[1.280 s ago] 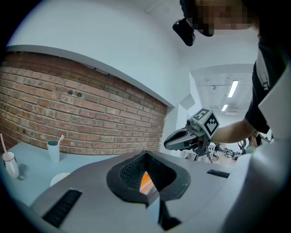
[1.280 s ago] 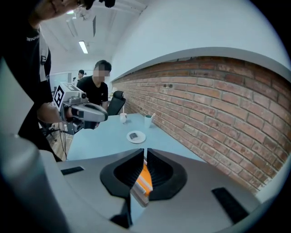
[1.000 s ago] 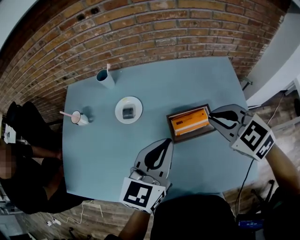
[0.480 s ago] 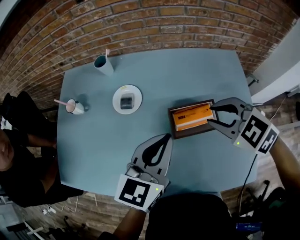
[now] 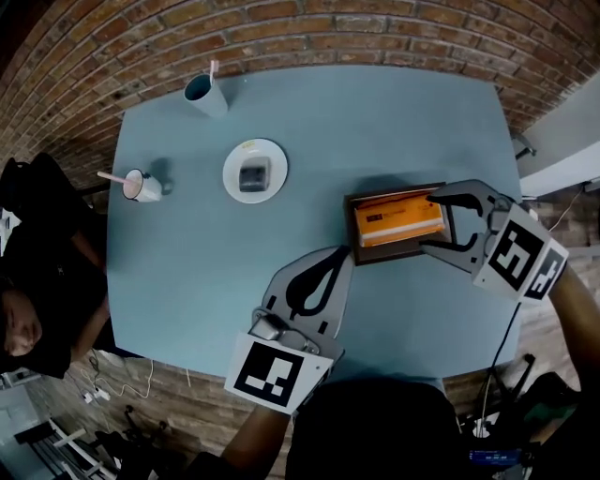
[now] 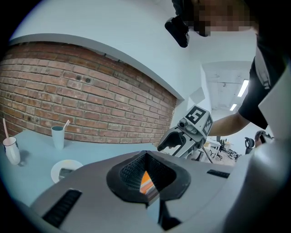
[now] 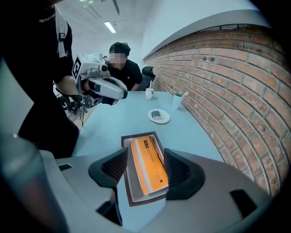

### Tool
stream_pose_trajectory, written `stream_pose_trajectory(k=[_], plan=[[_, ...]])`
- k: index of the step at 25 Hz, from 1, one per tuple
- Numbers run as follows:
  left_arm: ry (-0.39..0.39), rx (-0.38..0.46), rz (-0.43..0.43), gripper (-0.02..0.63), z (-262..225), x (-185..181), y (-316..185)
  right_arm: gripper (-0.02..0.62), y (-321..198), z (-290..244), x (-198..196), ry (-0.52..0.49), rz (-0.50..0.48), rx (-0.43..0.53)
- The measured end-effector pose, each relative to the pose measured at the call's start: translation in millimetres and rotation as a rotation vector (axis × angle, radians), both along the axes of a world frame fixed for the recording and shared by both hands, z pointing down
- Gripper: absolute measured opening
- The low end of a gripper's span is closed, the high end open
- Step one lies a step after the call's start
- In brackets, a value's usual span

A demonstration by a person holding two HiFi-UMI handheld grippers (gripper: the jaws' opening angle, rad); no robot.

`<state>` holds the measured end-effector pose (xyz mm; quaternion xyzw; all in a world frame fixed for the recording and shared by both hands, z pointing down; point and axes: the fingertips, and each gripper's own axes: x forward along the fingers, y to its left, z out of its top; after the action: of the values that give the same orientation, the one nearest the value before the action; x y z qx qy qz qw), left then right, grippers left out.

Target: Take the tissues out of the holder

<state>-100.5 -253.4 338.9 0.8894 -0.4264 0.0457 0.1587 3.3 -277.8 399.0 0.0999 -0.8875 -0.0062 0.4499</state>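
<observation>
Blue-grey tabletop (image 5: 375, 122); brick wall (image 5: 309, 28) runs along its far edge. Tall blue cup (image 5: 206, 96) with a straw, upright at the far left corner. White mug (image 5: 141, 187) with a pink straw near the left edge. White plate (image 5: 233, 165) further in from that edge, a small dark square object (image 5: 254, 175) on it. Person (image 5: 42, 281) seated at the left edge.
</observation>
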Motion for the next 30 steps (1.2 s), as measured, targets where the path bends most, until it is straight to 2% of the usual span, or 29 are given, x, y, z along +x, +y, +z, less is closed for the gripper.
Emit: stream_pose_trajectory(k=[3,5,11,22,30], plan=[[-0.003,-0.014,-0.005,0.002,5.4,-1.0,-1.6,0.233,2.8,11.7,-1.6,0.029,-0.038,-0.019],[-0.006,-0.024,-0.006,0.002,8.3,-1.6,-3.0,0.278,4.2,18.0,-3.7,0.044,-0.066,-0.033],[-0.007,-0.036,-0.011,0.002,18.5,0.4,-4.2,0.279,0.2,45.7,-9.1,0.096,-0.116,-0.005],[-0.003,-0.055,-0.015,0.002,28.4,1.9,-10.2,0.279,-11.0,95.6,-10.2,0.325,-0.253,0.051],[0.005,-0.066,-0.018,0.002,31.1,-2.5,-12.4,0.278,-1.9,116.1,-8.9,0.401,-0.295,-0.019]])
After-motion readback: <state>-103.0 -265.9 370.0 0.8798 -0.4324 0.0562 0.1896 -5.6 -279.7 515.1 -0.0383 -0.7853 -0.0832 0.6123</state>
